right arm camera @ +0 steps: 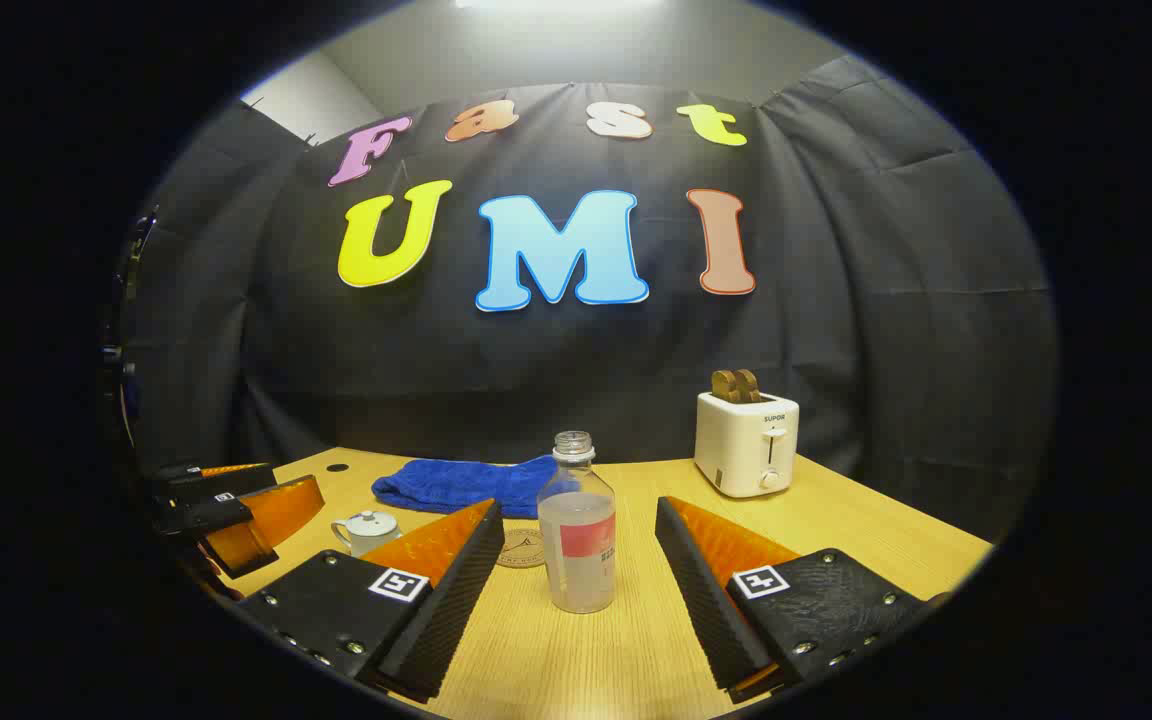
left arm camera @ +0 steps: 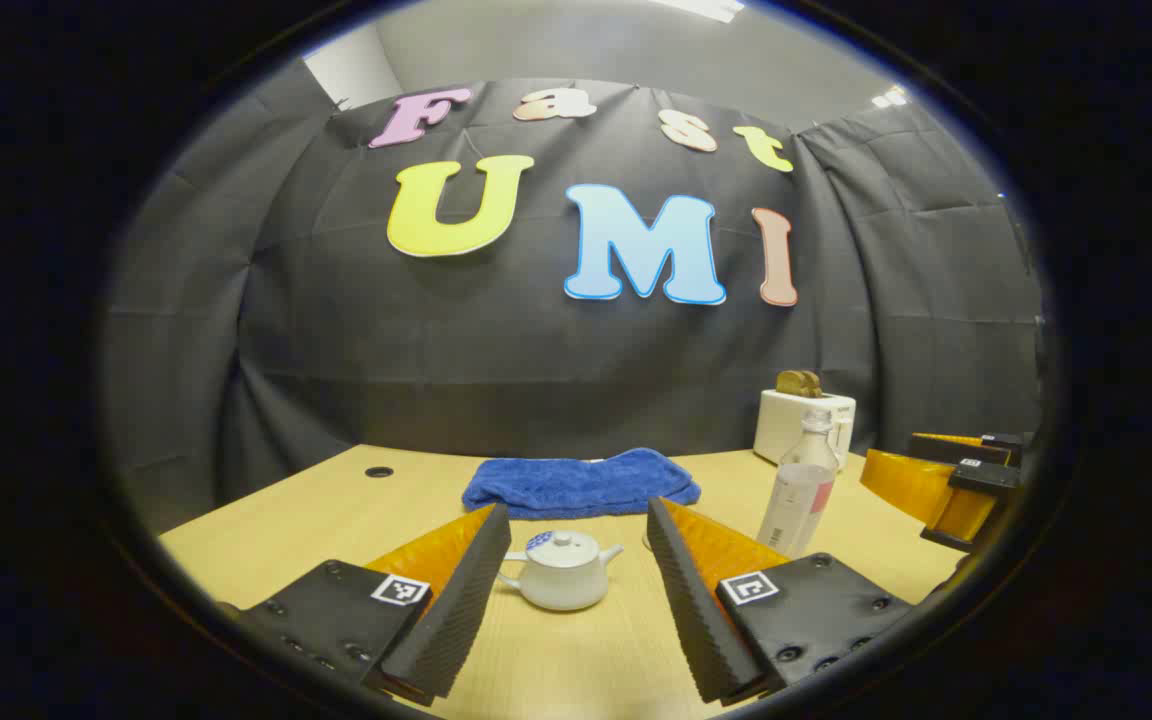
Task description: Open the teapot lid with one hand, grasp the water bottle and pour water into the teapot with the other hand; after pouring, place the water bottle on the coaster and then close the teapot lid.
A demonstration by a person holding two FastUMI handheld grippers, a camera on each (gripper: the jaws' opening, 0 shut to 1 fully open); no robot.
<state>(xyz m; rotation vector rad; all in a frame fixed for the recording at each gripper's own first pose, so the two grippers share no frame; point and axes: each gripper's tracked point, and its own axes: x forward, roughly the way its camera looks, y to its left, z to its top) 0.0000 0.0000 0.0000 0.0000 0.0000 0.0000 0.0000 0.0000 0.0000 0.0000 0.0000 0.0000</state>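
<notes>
While both tools hang above the wooden surface (left arm camera: 266,510), neither touches any object. The left tool (left arm camera: 576,600) stands released, its fingers spread wide, and the white teapot (left arm camera: 561,572) sits upright on the surface between and beyond them, lid (left arm camera: 558,543) in place, spout toward the right of the left gripper view. The right tool (right arm camera: 579,590) is likewise released, fingers apart, with the clear water bottle (right arm camera: 577,535) standing upright and uncapped between them, apart from both; liquid fills it partway. In the right gripper view a round coaster (right arm camera: 521,548) lies flat just behind the bottle, to its left, partly hidden by it. The teapot shows there farther left, near the left tool. A folded blue towel (left arm camera: 581,482) lies at the back of the surface by the booth wall. A white toaster (right arm camera: 746,442) with two slices in its slots stands at the back right.
</notes>
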